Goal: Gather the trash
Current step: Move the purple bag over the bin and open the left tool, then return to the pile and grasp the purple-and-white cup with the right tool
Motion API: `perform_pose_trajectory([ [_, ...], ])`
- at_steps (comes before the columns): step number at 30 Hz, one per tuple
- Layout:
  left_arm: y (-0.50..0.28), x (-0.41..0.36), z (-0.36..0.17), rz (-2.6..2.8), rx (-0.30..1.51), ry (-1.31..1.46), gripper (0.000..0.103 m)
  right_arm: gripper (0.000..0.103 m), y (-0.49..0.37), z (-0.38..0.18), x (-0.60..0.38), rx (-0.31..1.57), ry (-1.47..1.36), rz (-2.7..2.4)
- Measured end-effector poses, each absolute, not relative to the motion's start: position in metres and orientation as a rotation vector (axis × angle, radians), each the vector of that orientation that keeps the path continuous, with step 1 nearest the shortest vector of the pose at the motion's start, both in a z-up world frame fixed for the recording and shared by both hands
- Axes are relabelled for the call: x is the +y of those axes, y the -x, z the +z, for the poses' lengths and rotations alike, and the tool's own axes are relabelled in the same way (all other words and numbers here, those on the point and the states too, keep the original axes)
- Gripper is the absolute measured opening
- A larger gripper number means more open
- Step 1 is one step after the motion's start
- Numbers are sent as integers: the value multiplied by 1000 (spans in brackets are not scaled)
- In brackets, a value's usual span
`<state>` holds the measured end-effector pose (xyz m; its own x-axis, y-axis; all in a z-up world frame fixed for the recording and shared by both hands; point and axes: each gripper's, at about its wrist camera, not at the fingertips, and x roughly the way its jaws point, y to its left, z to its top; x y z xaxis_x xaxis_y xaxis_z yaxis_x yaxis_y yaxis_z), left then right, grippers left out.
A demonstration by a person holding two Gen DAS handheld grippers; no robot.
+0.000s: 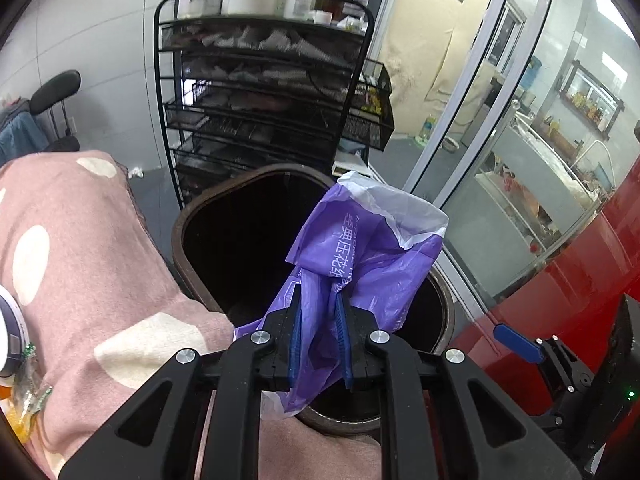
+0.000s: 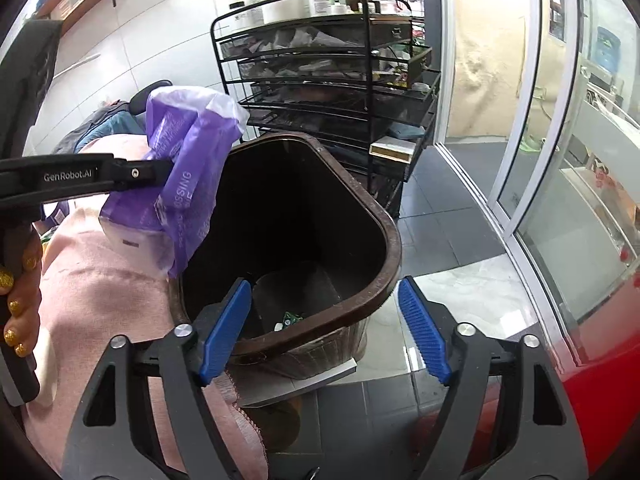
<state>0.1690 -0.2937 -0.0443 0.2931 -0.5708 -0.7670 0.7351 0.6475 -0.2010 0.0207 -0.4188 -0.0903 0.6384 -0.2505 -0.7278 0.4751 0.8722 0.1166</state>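
The left tongs (image 1: 320, 344) pinch a crumpled purple plastic bag (image 1: 360, 248) between their blue pads, the jaws drawn nearly together on the film, and hold it over the near left rim of a dark brown bin (image 2: 384, 236). In the right wrist view the bag (image 2: 188, 168) hangs above the bin's left edge, part of it over a pink cloth with pale dots (image 1: 80, 248) that lies to the bin's left. A hand with gold-painted nails (image 2: 20, 304) grips the left tool's handle at the left edge of that view. The right tongs (image 2: 324, 332) stand wide apart with nothing between the pads, poised over the bin's near rim. A few small scraps lie at the bottom of the bin, too small to identify. Beyond the bin stands a black wire rack (image 1: 264, 92) topped with white bottles and jars. To the right run a glass door (image 2: 532, 120) and a grey tiled floor (image 2: 436, 208), with a red surface (image 1: 560, 300) at the near right.
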Motion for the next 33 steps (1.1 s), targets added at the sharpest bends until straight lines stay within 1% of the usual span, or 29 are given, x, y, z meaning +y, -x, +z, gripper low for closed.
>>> perform_pose_trajectory([
  [1, -169, -295, -45, -876, 932, -208, 17, 78, -20, -91, -420, 776, -319, -423],
  [3, -170, -297, -47, -868, 944, -216, 24, 79, -19, -92, -423, 782, -334, -428],
  [4, -170, -298, -48, -867, 951, -217, 34, 79, -19, -92, -425, 786, -336, -432],
  [5, -171, -299, -48, -867, 951, -214, 40, 79, -18, -92, -426, 787, -336, -435],
  [6, -170, -299, -48, -868, 946, -217, 44, 79, -18, -92, -426, 786, -337, -438],
  [8, -167, -297, -47, -861, 929, -230, 65, 80, -17, -91, -427, 785, -336, -443],
  [11, -163, -293, -43, -855, 909, -227, 78, 82, -18, -90, -428, 784, -339, -443],
  [14, -157, -285, -35, -856, 873, -223, 85, 82, -19, -91, -428, 791, -345, -435],
  [20, -138, -271, -18, -846, 780, -237, 91, 82, -24, -91, -422, 793, -348, -411],
  [29, -115, -243, 4, -798, 641, -275, 96, 85, -31, -83, -406, 760, -338, -344],
  [33, -112, -221, 8, -785, 627, -232, 97, 85, -37, -75, -396, 734, -329, -305],
])
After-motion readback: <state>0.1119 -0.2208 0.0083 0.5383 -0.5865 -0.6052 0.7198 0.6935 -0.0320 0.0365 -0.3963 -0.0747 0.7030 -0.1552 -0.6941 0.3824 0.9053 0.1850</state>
